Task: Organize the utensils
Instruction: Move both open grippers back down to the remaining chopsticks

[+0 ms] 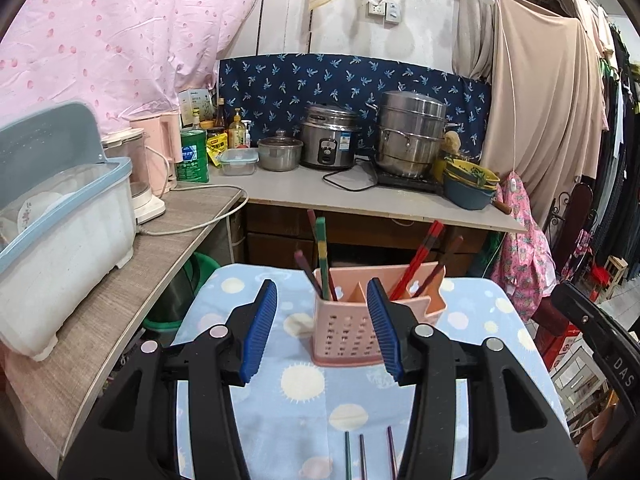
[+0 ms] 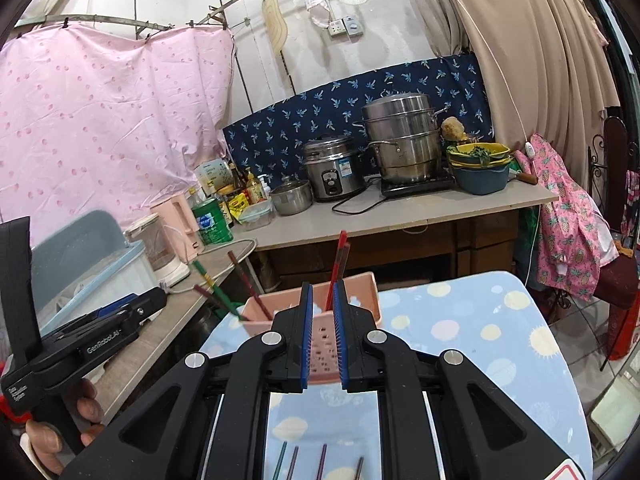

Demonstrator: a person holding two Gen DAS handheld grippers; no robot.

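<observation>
Chopsticks lie loose on the cloth before the pink holder, left gripper half open and empty, right gripper nearly closed on nothing; a clumsy reach could topple it

Steel steamer pot, rice cooker

From my two wrist views, a utensil caddy stands on a cloth-covered table, chopsticks upright in its compartments. More chopsticks lie on the cloth nearer me. Behind runs a counter bearing a rice cooker left of a steamer pot; a dish bin sits at left.
</observation>
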